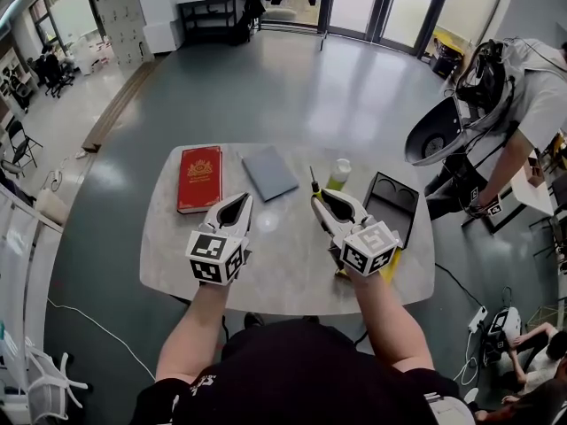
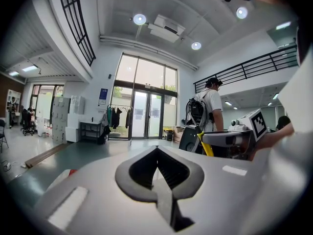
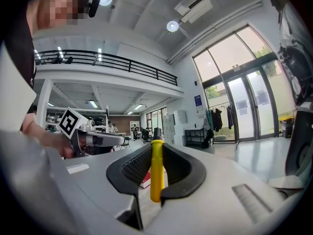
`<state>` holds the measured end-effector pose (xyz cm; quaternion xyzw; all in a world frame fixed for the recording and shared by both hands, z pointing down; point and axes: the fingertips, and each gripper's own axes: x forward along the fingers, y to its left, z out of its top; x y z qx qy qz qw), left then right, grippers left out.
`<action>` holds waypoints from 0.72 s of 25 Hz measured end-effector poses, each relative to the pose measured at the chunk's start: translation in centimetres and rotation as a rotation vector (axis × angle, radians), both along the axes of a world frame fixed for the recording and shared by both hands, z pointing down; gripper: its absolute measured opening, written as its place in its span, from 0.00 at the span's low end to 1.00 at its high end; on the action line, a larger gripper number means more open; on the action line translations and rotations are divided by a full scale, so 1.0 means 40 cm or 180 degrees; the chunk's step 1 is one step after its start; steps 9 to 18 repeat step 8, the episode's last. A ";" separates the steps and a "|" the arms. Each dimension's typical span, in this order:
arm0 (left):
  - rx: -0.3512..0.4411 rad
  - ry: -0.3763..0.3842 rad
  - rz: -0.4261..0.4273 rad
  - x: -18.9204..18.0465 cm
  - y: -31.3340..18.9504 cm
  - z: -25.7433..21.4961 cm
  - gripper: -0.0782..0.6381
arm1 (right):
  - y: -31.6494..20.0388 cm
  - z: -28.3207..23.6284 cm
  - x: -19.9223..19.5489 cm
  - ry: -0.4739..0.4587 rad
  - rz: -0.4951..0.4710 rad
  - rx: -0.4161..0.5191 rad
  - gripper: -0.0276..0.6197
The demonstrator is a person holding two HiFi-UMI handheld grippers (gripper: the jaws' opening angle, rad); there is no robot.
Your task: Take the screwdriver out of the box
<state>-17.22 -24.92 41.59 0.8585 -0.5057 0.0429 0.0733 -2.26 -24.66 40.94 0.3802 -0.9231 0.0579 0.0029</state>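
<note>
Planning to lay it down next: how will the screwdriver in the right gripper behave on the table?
The screwdriver looks rigid, so it probably won't flex in the right gripper. It seems round and smooth: it may slip between the fingers and would likely roll on the flat table.
</note>
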 end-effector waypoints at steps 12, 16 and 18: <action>0.0018 0.0011 0.0010 0.004 0.010 -0.009 0.11 | 0.018 -0.011 0.009 -0.0048 0.0025 0.0011 0.18; 0.0018 0.0011 0.0010 0.004 0.010 -0.009 0.11 | 0.018 -0.011 0.009 -0.0048 0.0025 0.0011 0.18; 0.0018 0.0011 0.0010 0.004 0.010 -0.009 0.11 | 0.018 -0.011 0.009 -0.0048 0.0025 0.0011 0.18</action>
